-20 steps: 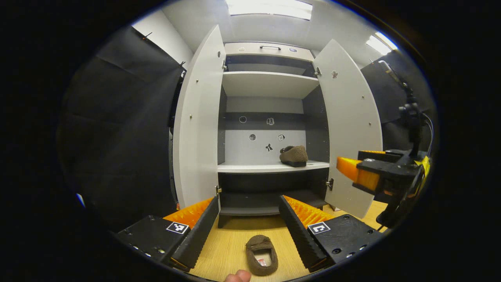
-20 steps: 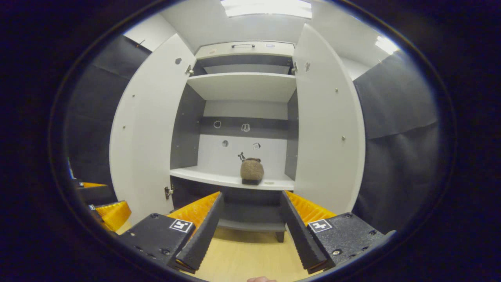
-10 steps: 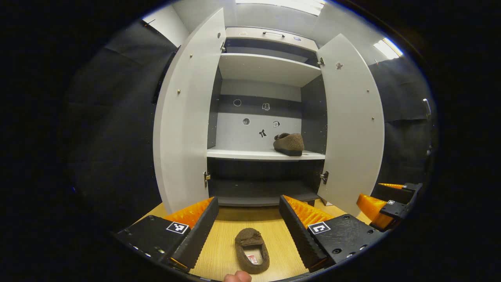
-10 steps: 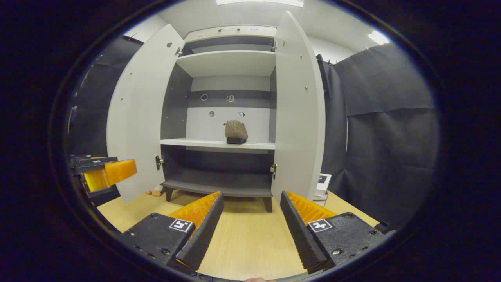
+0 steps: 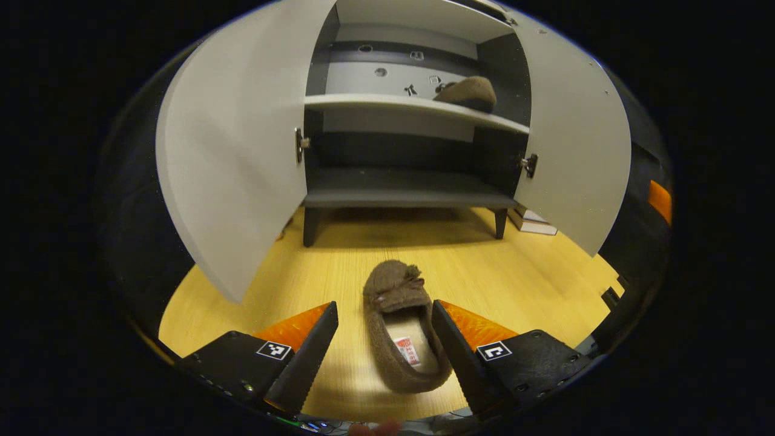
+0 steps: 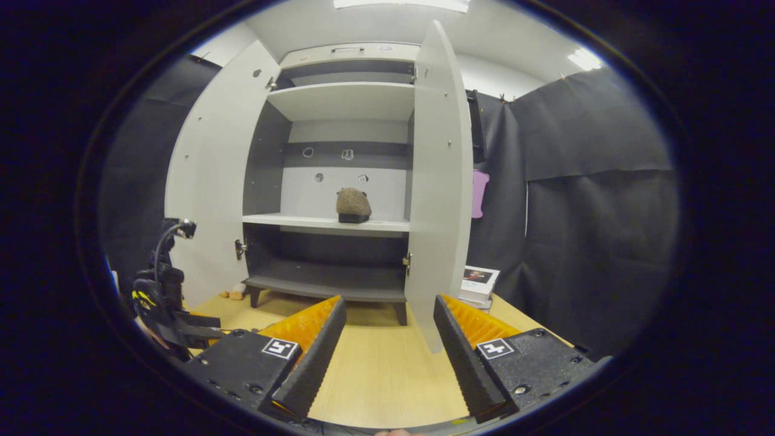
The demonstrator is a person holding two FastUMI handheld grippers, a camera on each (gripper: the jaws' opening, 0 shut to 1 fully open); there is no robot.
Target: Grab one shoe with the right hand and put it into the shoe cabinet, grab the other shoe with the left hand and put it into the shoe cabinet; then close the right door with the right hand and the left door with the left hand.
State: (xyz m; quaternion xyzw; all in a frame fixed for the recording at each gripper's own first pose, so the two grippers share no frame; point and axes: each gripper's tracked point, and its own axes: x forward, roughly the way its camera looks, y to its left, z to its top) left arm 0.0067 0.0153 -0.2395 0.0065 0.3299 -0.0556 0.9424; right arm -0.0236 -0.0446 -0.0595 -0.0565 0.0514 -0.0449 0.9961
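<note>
Left gripper view: one brown shoe point(image 5: 402, 327) lies on the wooden floor point(image 5: 521, 278) between the spread fingers of the left gripper point(image 5: 383, 346), fingers apart and not clamped on it. Right gripper view: the right gripper point(image 6: 387, 351) has fingers apart, holding nothing. Count: two shoes, the second shoe point(image 6: 353, 204) on the cabinet's middle shelf point(image 6: 290, 221); two doors, left door point(image 6: 209, 175) and right door point(image 6: 439, 181), both open

Shoe point(image 5: 399, 327) fuzzy cloth – floor point(image 5: 533, 272) pale wood grain – cabinet doors point(image 5: 230, 163) smooth matt.
</note>
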